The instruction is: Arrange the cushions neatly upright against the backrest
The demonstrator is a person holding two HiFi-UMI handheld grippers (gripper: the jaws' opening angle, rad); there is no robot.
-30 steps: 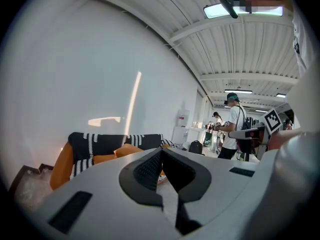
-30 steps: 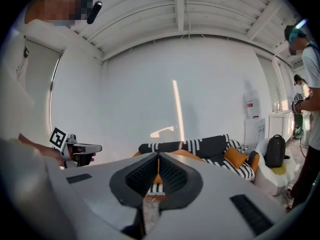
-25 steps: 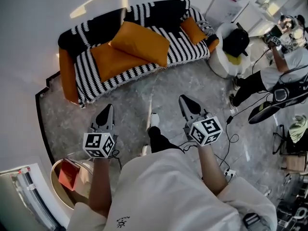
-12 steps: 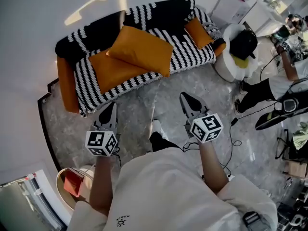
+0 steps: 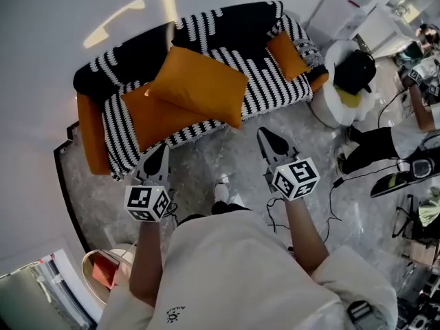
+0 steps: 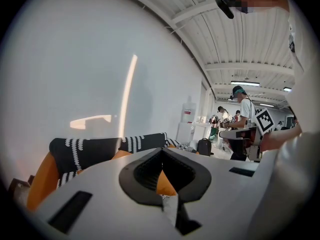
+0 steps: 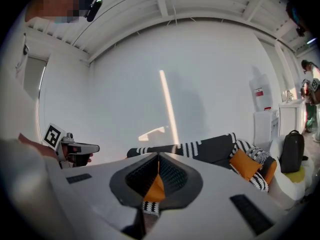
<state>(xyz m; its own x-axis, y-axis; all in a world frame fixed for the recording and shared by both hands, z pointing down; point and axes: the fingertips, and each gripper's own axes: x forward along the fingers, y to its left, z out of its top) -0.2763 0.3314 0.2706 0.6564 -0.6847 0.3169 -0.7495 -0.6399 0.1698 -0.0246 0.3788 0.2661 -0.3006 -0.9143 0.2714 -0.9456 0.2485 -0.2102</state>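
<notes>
Orange big cushion [image 5: 199, 84] tilted, lying across seat of striped sofa [image 5: 234, 29], overlapping flat cushion [image 5: 158, 119] of same colour; small cushion [image 5: 287, 55] at right end by armrest. Grey marble floor [image 5: 206, 160] between sofa and both grippers. Left gripper [image 5: 157, 155] and right gripper [image 5: 269, 139]: jaws closed, empty, pointed at sofa, apart from it. Right of sofa: white stool [image 5: 326, 105] under black backpack [image 5: 354, 71], person [image 5: 378, 139], loose cables [image 5: 330, 208]. Lower left: round side table [image 5: 89, 284].

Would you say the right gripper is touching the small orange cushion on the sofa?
Apart. The head view shows floor and striped sofa seat between the right gripper and the small orange cushion.
</notes>
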